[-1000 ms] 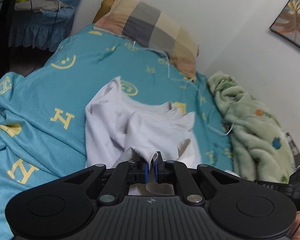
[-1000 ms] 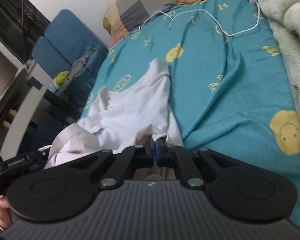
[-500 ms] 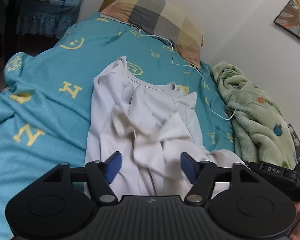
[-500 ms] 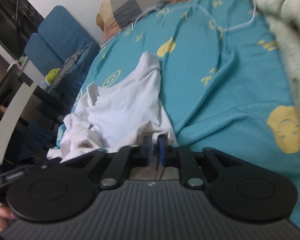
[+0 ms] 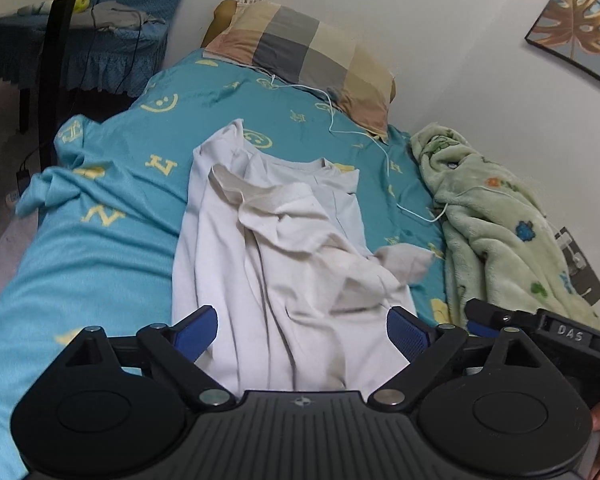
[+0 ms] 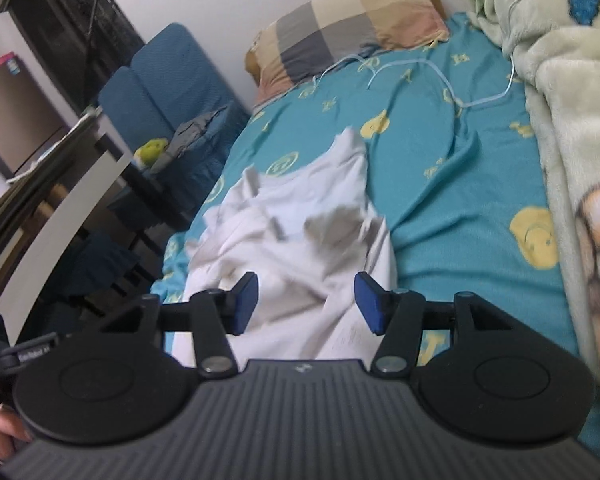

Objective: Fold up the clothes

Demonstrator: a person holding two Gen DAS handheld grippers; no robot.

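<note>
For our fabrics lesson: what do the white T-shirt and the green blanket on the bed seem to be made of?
White T-shirt: thin matte knit, likely cotton; it lies in soft creases with a ribbed collar.
Green blanket: plush fleece, probably synthetic; its surface looks fuzzy and thick, with printed cartoon shapes.

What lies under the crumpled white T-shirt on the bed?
The white T-shirt lies directly on the teal bedsheet with yellow smiley faces. Anything beneath the shirt's folds is covered and cannot be seen.
</note>
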